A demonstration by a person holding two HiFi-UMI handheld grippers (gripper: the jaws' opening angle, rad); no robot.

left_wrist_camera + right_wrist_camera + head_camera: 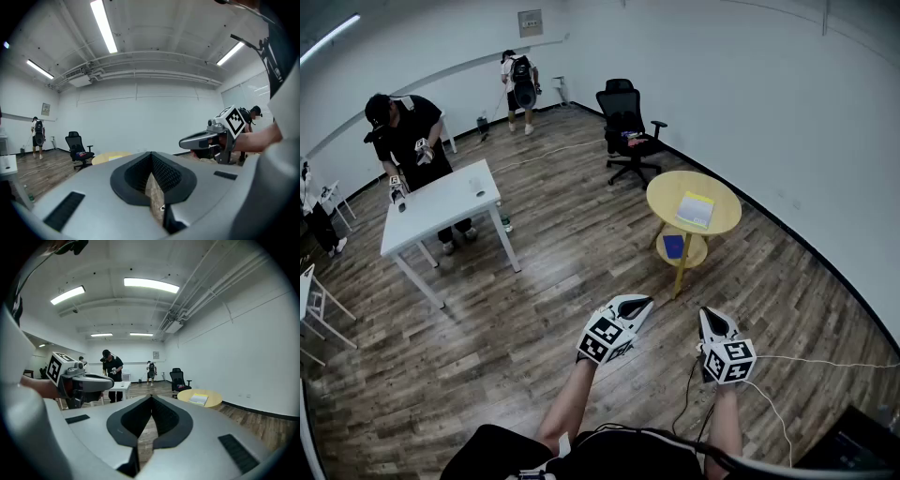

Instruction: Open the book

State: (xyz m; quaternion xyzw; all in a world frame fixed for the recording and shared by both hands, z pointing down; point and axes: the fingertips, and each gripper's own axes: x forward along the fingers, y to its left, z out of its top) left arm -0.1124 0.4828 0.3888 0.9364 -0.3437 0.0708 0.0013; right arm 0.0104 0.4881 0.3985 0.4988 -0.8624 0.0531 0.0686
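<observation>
Head view looks down on a wooden floor (534,281), with the book (695,209) lying flat and closed on the round yellow bench (664,199), toward the right side of its top and well apart from both grippers. Its yellow-green cover faces up. Its long axis runs roughly away from the wearer toward the white wall, a little slanted; which edge is the spine I cannot tell. Under the top, the lower shelf (697,251) of the same bench holds a blue thing (674,246), too small to name. Beyond the bench, a black office chair (628,122) has a few small items on its seat. The left gripper (641,303) and the right gripper (709,317) are held out side by side over the floor, short of the bench, both pointing about level toward it. In the left gripper view the fingers are clenched tip to tip with nothing between them. The right gripper view shows the same: fingers pressed together, empty. At the left a person (408,141) stands at a white bench (441,211).
</observation>
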